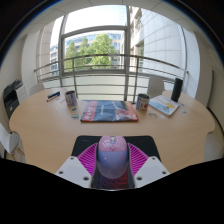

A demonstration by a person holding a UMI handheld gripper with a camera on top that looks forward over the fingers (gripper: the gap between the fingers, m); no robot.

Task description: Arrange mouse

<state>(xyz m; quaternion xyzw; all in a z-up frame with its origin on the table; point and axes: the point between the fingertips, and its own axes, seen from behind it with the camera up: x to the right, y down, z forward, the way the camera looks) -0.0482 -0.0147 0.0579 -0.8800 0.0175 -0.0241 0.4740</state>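
A pale pink-lilac mouse [112, 157] sits between my gripper's [112, 165] two fingers, whose magenta pads [88, 159] press against its sides. The gripper is shut on the mouse. The mouse is held over a black mouse mat [95, 142] that lies on the near part of a round wooden table [50, 125]. I cannot tell whether the mouse's underside touches the mat.
Beyond the mat a colourful book [108, 110] lies flat. A can [71, 99] stands at its left, another can [143, 101] at its right, with a book [165, 104] and a dark speaker [177, 90] farther right. A railing and windows stand behind.
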